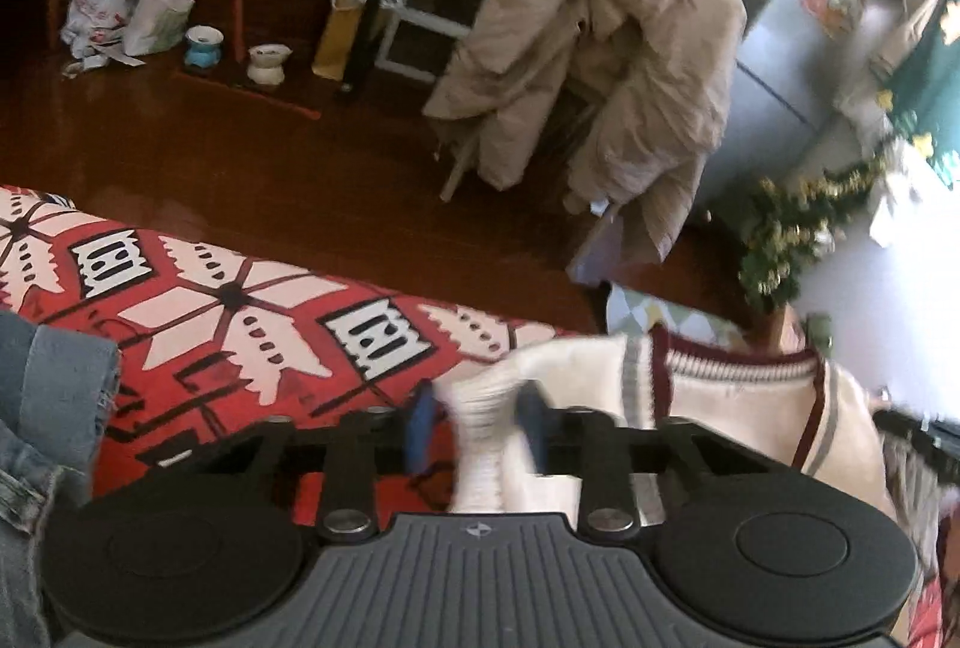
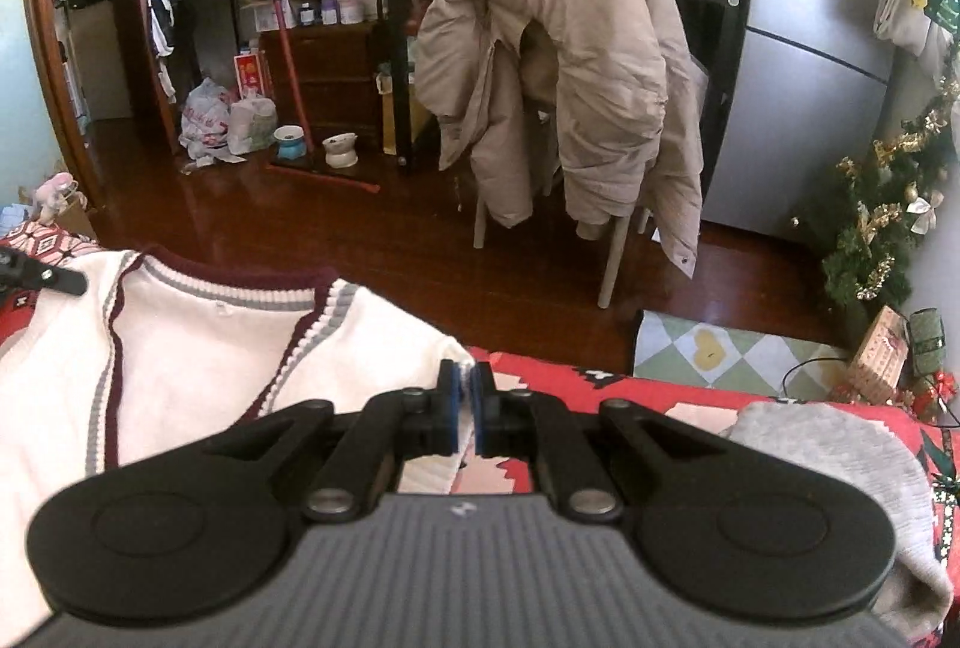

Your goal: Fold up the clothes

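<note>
Between the two grippers lies the cream sweater [image 2: 198, 348], spread across the red patterned blanket [image 1: 240, 300] with its maroon-and-grey V-neck turned toward the far edge of the bed, and its width runs straight from one hand to the other. Over on the sweater's left side the left gripper [image 1: 477, 423] has a bunched fold of ribbed cream knit between its blue pads [image 1: 418, 429], which press on the bunch, jaws only a little apart around it. On the other side the right gripper [image 2: 465, 402] has its jaws together, and a thin edge of the knit seems to be caught right at the tips at the sweater's right shoulder. So each hand has its own corner, neither nearer than the other, and my read is that the coming fold depends on both sides travelling evenly.

Denim jeans [image 1: 42, 408] lie at the blanket's left edge, and a grey garment [image 2: 840, 468] waits on the right. Beyond the bed there's dark polished wood floor [image 2: 360, 240], a beige coat [image 2: 570, 78] draped over a chair, a grey fridge [image 2: 810, 48], a small tinsel-covered tree [image 2: 882, 228] and cluttered shelves behind
</note>
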